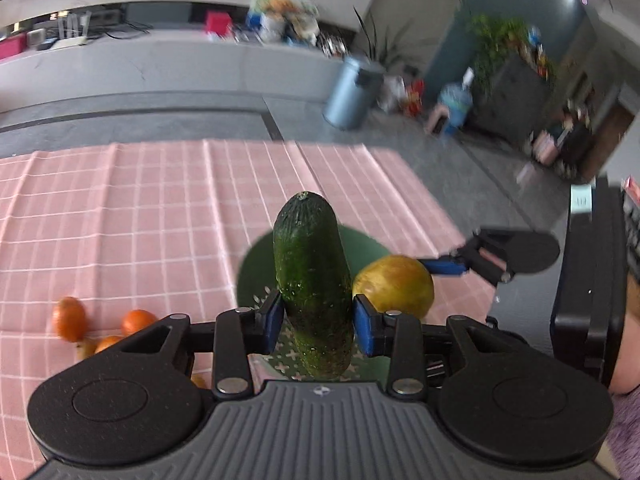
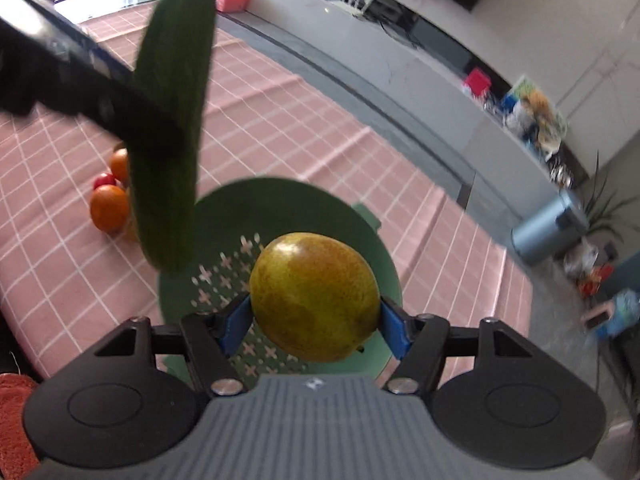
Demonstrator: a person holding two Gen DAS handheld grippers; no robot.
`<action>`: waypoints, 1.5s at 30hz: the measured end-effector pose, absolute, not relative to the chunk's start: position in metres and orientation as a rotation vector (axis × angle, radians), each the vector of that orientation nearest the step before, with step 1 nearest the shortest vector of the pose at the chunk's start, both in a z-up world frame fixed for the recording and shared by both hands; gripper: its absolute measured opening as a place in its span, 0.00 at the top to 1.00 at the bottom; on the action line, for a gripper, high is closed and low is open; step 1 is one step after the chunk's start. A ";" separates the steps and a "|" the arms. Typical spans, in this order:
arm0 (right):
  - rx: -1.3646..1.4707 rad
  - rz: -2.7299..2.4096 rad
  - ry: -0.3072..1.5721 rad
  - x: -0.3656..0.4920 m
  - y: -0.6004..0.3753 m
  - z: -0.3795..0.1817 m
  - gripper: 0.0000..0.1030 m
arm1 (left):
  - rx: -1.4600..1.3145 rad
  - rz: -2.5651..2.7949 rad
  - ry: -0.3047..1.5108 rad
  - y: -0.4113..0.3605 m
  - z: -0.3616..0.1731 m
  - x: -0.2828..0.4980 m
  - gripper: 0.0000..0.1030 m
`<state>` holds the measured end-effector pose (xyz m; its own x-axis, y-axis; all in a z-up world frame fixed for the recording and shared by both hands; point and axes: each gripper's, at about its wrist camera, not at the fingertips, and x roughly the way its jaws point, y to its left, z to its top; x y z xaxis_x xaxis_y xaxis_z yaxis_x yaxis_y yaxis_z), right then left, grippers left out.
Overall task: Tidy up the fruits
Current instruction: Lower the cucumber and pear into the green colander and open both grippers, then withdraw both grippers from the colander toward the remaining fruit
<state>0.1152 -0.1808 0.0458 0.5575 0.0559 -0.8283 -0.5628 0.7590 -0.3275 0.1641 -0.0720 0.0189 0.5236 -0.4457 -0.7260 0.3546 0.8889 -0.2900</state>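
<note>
Hovering over the green perforated plastic colander, left gripper pinched a dark green bumpy cucumber low on its length; right gripper clamped a yellow-green pear. Risk: the top-heavy cucumber pivoting, striking pear, missing colander.

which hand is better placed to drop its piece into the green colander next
Right, probably. The right gripper holds the pear directly above the green colander. The left gripper grips the cucumber over its near rim.
</note>
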 end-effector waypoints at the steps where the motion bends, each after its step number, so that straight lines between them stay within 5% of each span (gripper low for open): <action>1: -0.643 0.403 0.923 0.118 -0.180 0.040 0.38 | -0.091 -0.484 0.915 -0.079 0.014 0.167 0.59; 25: -0.613 0.471 1.112 0.174 -0.185 -0.035 0.38 | -0.028 -0.508 1.053 -0.094 -0.050 0.216 0.56; 30: -0.578 0.433 1.054 0.168 -0.188 -0.024 0.28 | 0.010 -0.482 1.065 -0.098 -0.053 0.219 0.56; 35: -0.611 0.404 1.028 0.159 -0.186 -0.012 0.28 | 0.017 -0.509 1.033 -0.097 -0.044 0.208 0.44; 45: -0.394 0.324 0.896 0.111 -0.190 0.024 0.28 | 0.053 -0.497 0.881 -0.063 0.000 0.158 0.42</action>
<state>0.1113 -0.1903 0.0245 0.5851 0.1082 -0.8037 -0.4307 0.8812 -0.1949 0.1583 -0.0634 0.0000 0.5311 -0.3946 -0.7498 0.4377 0.8855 -0.1559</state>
